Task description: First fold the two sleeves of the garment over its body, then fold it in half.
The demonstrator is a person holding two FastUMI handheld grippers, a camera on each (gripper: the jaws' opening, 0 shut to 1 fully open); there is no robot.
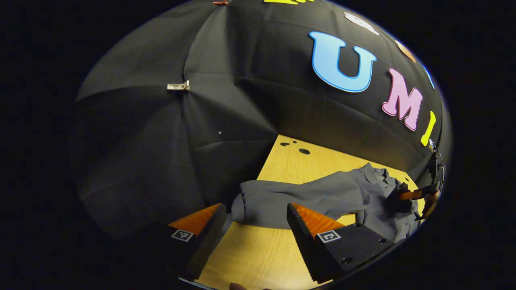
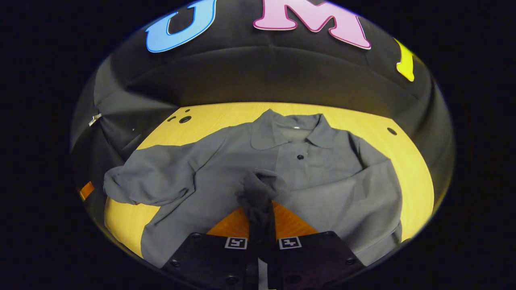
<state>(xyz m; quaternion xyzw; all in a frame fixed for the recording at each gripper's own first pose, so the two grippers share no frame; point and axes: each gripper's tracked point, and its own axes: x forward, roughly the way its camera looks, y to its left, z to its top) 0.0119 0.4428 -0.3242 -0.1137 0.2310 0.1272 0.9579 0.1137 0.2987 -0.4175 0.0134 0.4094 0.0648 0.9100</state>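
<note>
Shirt (image 2: 322, 173) lies face up on the table (image 2: 407, 161), and my right claw (image 2: 262, 217) is pinched on the cuff (image 2: 258, 189) of one sleeve, holding it over the body. So I judge the first sleeve fold is in hand. My left claw (image 1: 254, 229) is spread and empty near the other sleeve (image 1: 282, 197), which lies out sideways; next I release, then take that one.
</note>
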